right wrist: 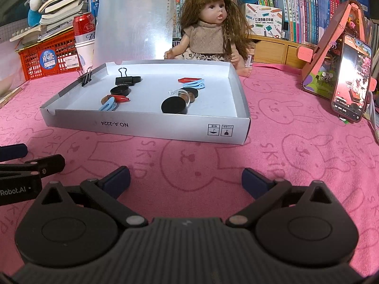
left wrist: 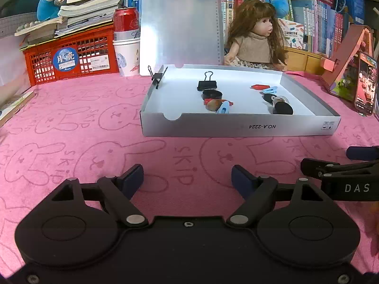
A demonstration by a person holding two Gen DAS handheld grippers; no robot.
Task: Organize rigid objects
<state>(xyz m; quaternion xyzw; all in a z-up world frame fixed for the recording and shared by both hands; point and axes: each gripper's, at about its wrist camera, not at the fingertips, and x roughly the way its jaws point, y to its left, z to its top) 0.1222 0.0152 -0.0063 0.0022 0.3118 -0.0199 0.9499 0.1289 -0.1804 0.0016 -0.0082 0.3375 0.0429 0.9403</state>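
Left gripper (left wrist: 187, 177) and right gripper (right wrist: 186, 179), both spread and holding nothing, hover over bare pink towel (right wrist: 296, 156) near the cardboard tray's (right wrist: 165, 130) front wall.

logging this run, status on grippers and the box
Left gripper open, empty, over pink cloth. Right gripper open, empty. White box ahead holds binder clip, black caps, hair clips. Nothing in the way.

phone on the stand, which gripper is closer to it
Right. The phone stands ahead-right of the open right gripper; the open left gripper sits farther left.
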